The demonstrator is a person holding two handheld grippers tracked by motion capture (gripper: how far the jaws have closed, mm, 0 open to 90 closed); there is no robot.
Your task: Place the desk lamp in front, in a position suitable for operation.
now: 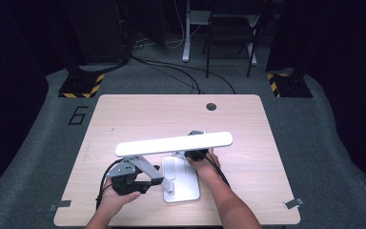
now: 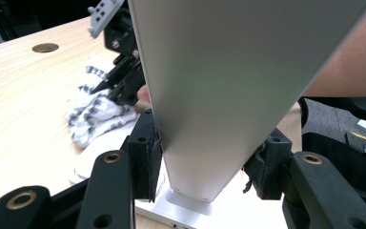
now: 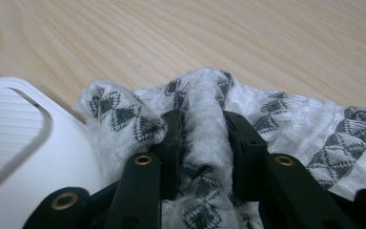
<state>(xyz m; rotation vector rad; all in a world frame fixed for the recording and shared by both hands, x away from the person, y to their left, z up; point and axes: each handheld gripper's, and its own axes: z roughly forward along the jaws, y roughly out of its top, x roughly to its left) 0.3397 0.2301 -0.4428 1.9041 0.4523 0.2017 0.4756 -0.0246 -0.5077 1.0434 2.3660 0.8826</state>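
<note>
White desk lamp [image 1: 174, 143] stands near the front-middle of the wooden table [image 1: 124, 114], long head bar stretched left-right across the high view. That bar covers a lot: from above, most of what goes on under it by the right hand is hidden, and the cloth can't be made out there.

Left side first. Left gripper [image 1: 145, 183] sits at the lamp's lower arm, person's hand behind it at the table's front edge. From above the jaw tips are hard to read, dark on dark. In the left gripper view it's clearer: left gripper [image 2: 202, 164] has both pads pressed on the flat silvery arm of the lamp [image 2: 228, 86], about half open, clamped on it. Arm's top is cut off by the frame; base only peeks out below.

Moving right: lamp base [image 1: 181, 179] lies flat on the table, partly under the head bar. Right gripper [image 1: 196, 153] is just beside the base's far right corner, mostly hidden by the bar & hand. Right gripper view shows it best: right gripper [image 3: 202, 143] closed on a bunched fold of a white cloth w/ grey pattern [image 3: 286, 114], jaws fairly narrow. Cloth lies on the table, touching the white base edge [image 3: 24, 143]; its right part runs out of frame.
</note>
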